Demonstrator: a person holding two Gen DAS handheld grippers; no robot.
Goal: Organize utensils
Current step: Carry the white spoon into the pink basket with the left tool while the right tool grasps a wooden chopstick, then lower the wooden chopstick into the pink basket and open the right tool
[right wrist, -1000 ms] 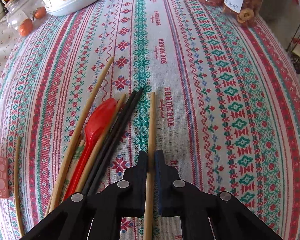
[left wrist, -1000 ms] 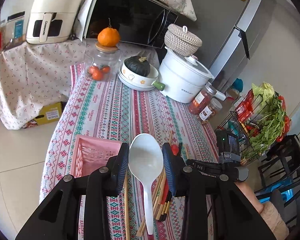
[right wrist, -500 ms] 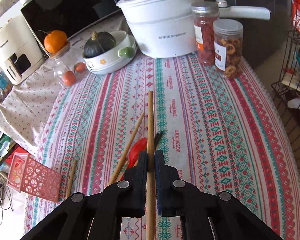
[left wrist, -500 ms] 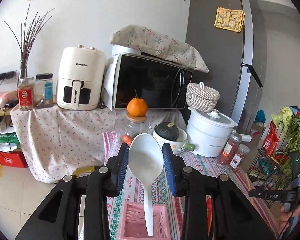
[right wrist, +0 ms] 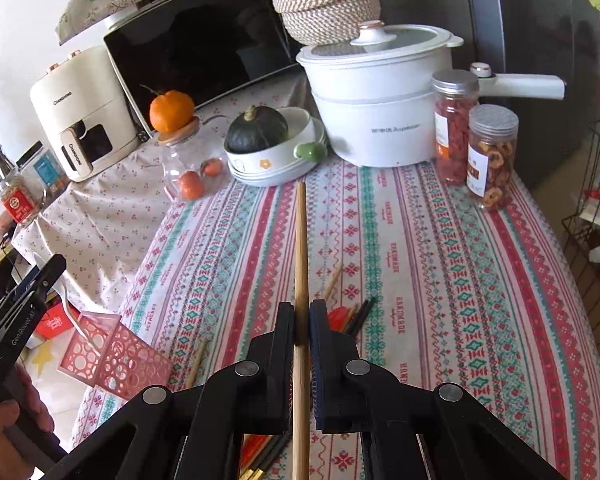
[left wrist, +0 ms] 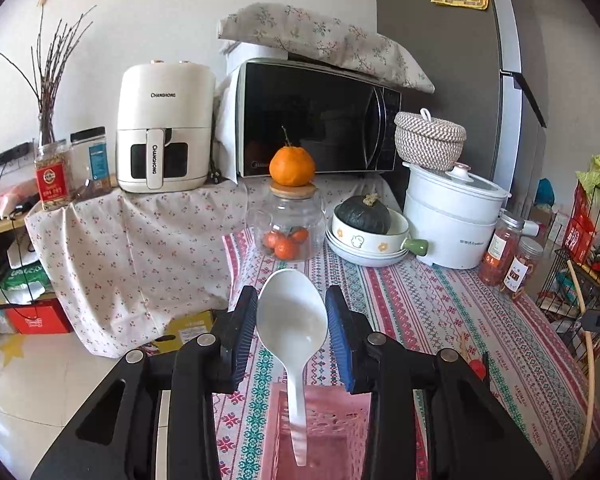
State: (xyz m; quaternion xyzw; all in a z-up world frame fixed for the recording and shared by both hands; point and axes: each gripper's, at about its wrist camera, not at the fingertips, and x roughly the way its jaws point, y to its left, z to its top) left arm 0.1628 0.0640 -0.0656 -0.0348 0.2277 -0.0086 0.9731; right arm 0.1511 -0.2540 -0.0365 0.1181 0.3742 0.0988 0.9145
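Observation:
My left gripper (left wrist: pixel 291 316) is shut on a white plastic spoon (left wrist: pixel 291 320), bowl up, handle hanging down into the pink perforated basket (left wrist: pixel 320 436) just below. In the right wrist view the left gripper (right wrist: pixel 40 276) holds the spoon over the basket (right wrist: pixel 116 356) at the table's left edge. My right gripper (right wrist: pixel 301 320) is shut on a wooden chopstick (right wrist: pixel 300 248), lifted above the table and pointing away. A red spoon (right wrist: pixel 336 316), black chopsticks (right wrist: pixel 360 314) and more wooden chopsticks (right wrist: pixel 332 282) lie on the cloth under it.
A patterned tablecloth (right wrist: pixel 440 260) covers the table. At the back stand a white pot (right wrist: pixel 380 108), a bowl with a dark squash (right wrist: pixel 272 144), a glass jar topped by an orange (right wrist: pixel 180 152) and two snack jars (right wrist: pixel 492 156). A wire rack (left wrist: pixel 580 280) stands right.
Both grippers have risen. The left carried the white spoon over the pink basket, handle now inside it. The right lifted the wooden chopstick off the cloth, high above the pile.

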